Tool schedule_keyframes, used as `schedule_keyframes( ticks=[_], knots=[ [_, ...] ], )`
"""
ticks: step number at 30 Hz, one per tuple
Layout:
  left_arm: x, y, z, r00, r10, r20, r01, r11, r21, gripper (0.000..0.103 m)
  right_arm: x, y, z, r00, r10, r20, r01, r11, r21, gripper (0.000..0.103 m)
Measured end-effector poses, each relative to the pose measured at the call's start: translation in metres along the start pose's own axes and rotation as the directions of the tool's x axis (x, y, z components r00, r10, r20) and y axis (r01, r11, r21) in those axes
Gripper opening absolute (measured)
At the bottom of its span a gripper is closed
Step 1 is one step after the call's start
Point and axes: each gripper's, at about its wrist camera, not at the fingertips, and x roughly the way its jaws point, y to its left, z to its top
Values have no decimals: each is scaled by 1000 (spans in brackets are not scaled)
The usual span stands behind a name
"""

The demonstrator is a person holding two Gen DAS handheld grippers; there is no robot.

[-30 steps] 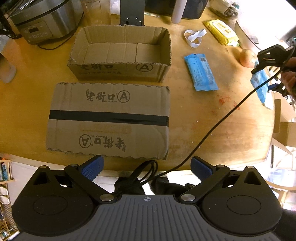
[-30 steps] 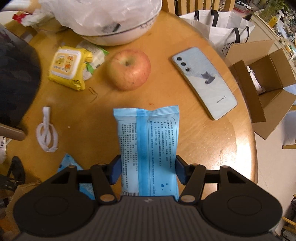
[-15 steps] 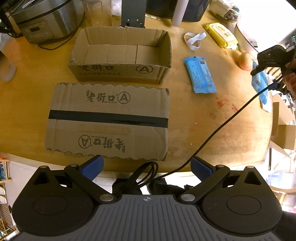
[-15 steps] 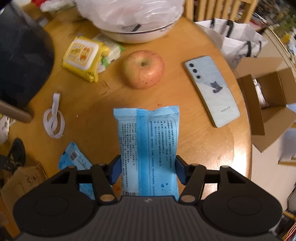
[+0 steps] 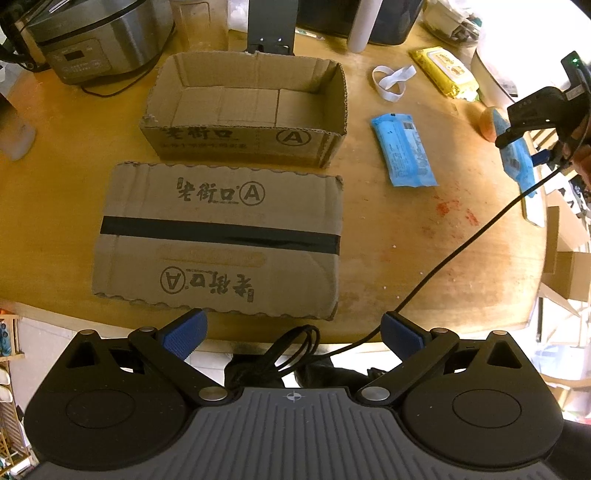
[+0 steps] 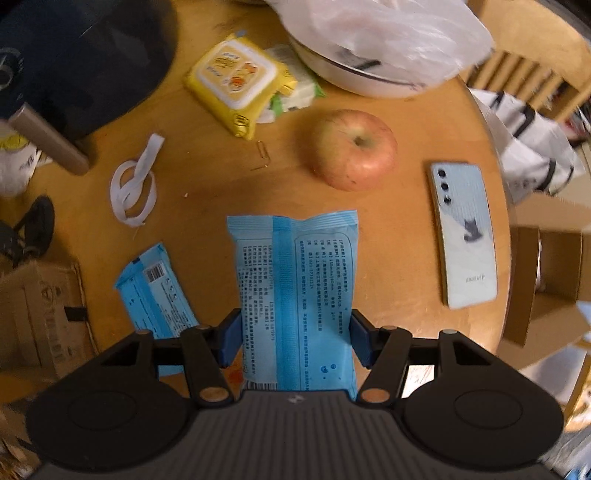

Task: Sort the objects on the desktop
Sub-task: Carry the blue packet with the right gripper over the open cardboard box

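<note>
A: What do we see from the left gripper (image 5: pixel 293 332)?

B: Its jaws are spread wide and hold nothing; they hang at the near edge of the table (image 5: pixel 424 236). Just ahead of the left jaw lies a flattened cardboard sheet (image 5: pixel 218 240) with a black tape stripe, and beyond that stands an open cardboard box (image 5: pixel 245 110). Farther off to the left sits a rice cooker (image 5: pixel 96 40). Ahead and to the right of the right jaw we find a blue packet (image 5: pixel 402 149) lying flat, with a white strap (image 5: pixel 391 79) and a yellow wipes pack (image 5: pixel 445 70) beyond it. A black cable (image 5: pixel 458 251) runs from between the jaws toward the far right.

A: And the right gripper (image 6: pixel 295 338)?

B: Its jaws are pinching a blue pouch (image 6: pixel 295 295) by its long sides, the pouch reaching forward between them above the table. Left of the left jaw we see the other blue packet, part of it hidden behind the gripper. Ahead to the left lies the white strap, then the yellow wipes pack. Straight ahead beyond the pouch sits an apple (image 6: pixel 354 147), and past it a bowl (image 6: pixel 354 79) under a plastic bag (image 6: pixel 380 33). Ahead of the right jaw lies a phone (image 6: pixel 463 232), face down near the table's edge.
</note>
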Motion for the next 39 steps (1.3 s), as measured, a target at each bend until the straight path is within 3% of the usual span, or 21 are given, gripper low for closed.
schedule_keyframes(
  ticks=[6,15,18,21,25,32,34,39],
  knots=[
    [0,1,0,1000,3,-1,-3,1000,-2,103,-3,13,1,999,-26,20,28,991,-131,59],
    [-3,2,1,1000,17,4,-17,1000,-6,103,-5,22,5,1000,-2,15,4,985,-173,59],
    [-5,4,3,1000,18,7,-18,1000,1,103,-6,26,3,1000,4,18,1,959,-284,59],
    [-5,7,6,1000,16,10,-16,1000,18,103,-6,30,2,1000,10,15,-5,957,-289,59],
    [-5,16,9,1000,12,5,-13,999,31,103,-6,35,1,999,11,32,5,880,-476,59],
    [-5,35,12,1000,10,0,-10,999,33,103,-5,48,-8,1000,7,30,9,868,-496,59],
    [-5,39,13,1000,8,0,-8,999,35,103,-5,52,-11,999,10,41,17,793,-610,59],
    [-5,52,17,1000,4,-3,-4,999,40,103,-5,63,-21,999,19,47,20,702,-712,59]
  ],
)
